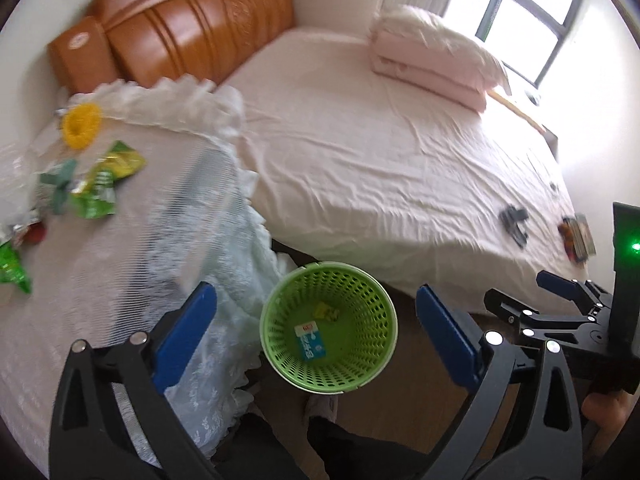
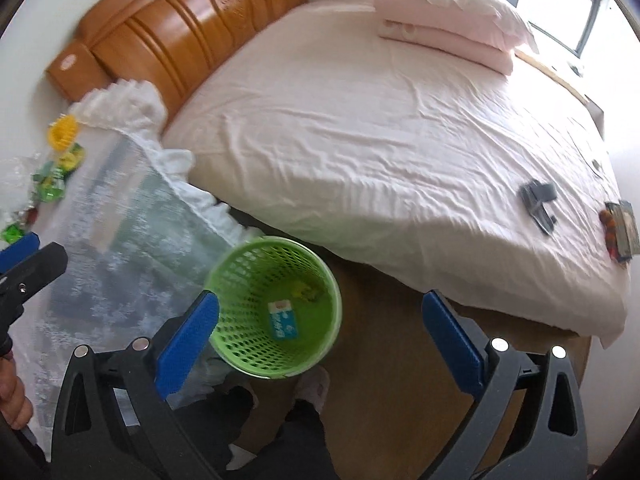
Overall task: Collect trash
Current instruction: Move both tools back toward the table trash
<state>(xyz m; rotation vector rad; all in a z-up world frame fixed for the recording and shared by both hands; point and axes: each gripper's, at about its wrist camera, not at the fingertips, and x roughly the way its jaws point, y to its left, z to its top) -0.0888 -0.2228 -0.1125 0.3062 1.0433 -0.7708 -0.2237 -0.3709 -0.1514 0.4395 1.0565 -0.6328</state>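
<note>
A green mesh bin (image 1: 280, 360) stands on the floor between the lace-covered table and the bed. A blue-and-white pack (image 1: 310, 342) and a yellow wrapper (image 1: 326, 311) lie at its bottom. My left gripper (image 1: 315, 294) hangs open and empty above the bin. My right gripper (image 2: 320, 299) is also open and empty over the bin (image 2: 240, 344), where the blue pack (image 2: 283, 320) shows again. Green wrappers (image 1: 108, 176), a yellow ring (image 1: 82, 124) and another green wrapper (image 1: 12, 264) lie on the table. The right gripper (image 1: 520, 292) appears at the right edge of the left wrist view.
A lace cloth (image 1: 168, 240) drapes over the table's edge next to the bin. The bed (image 2: 360, 140) has a wooden headboard (image 2: 180, 32), folded pink bedding (image 2: 448, 28) and dark small items (image 2: 538, 196) near its foot. A person's legs and slipper (image 2: 312, 392) stand below the bin.
</note>
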